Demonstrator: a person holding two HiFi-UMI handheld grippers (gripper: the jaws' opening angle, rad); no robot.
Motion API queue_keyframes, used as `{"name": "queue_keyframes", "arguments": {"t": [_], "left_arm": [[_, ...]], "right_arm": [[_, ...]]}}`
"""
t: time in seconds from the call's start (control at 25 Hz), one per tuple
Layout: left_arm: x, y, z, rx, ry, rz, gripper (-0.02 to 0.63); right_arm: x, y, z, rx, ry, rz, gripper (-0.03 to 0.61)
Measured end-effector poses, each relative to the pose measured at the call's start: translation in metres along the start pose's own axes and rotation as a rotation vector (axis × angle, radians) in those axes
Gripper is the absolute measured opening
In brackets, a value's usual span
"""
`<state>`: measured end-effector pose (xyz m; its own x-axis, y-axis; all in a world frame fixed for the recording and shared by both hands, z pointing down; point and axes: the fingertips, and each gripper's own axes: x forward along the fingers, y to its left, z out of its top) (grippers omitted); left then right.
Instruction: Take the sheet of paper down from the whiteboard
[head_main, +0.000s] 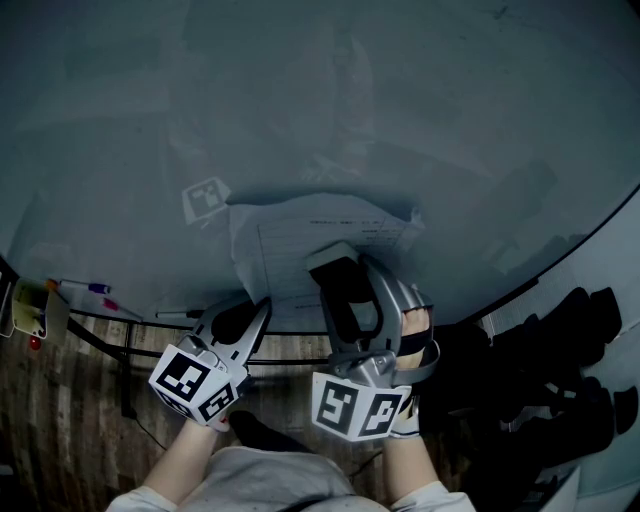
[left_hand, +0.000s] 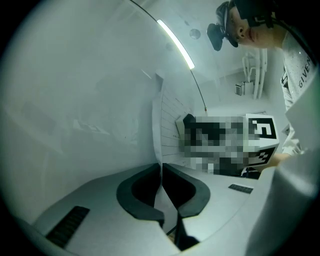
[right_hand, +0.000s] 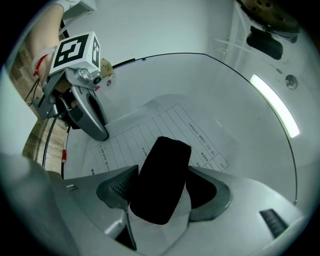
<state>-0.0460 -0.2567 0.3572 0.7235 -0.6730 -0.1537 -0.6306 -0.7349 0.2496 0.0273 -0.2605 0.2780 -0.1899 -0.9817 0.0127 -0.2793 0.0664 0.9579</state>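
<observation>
A printed sheet of paper (head_main: 300, 225) lies against the whiteboard (head_main: 300, 90), its upper right corner creased. My left gripper (head_main: 262, 305) is shut on the sheet's lower left edge. In the left gripper view the paper (left_hand: 167, 125) runs edge-on out of the shut left gripper (left_hand: 161, 172). My right gripper (head_main: 340, 268) is over the middle of the sheet, shut on a black oblong block (head_main: 348, 290). The right gripper view shows that block (right_hand: 160, 180) filling the right gripper (right_hand: 161, 192), with the paper (right_hand: 200, 132) behind it.
The whiteboard's tray holds markers (head_main: 92, 288) at the left, with a yellow item (head_main: 28, 305) beyond them. Wooden floor (head_main: 60, 420) lies below the board. Dark bulky shapes (head_main: 560, 380) stand at the right. The person's torso (left_hand: 300, 90) shows in the left gripper view.
</observation>
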Motion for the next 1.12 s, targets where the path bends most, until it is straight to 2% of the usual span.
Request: {"name": "queue_keyframes", "arguments": {"t": [0.4,0.84,1.12], "left_arm": [[-0.002,-0.006,-0.005,-0.048,-0.005,-0.045,0.015],[-0.003,-0.007,-0.005,-0.11,-0.003,-0.033,0.015],[-0.006,-0.01,-0.006,-0.111,0.007,-0.018,0.015]], "right_arm": [[-0.001,0.0,-0.002,0.011,-0.001,-0.001,0.304],[-0.007,0.002,-0.004,0.012,0.001,0.011,0.284],[-0.012,0.002,-0.005,0.021,-0.002,0.016,0.281]]}}
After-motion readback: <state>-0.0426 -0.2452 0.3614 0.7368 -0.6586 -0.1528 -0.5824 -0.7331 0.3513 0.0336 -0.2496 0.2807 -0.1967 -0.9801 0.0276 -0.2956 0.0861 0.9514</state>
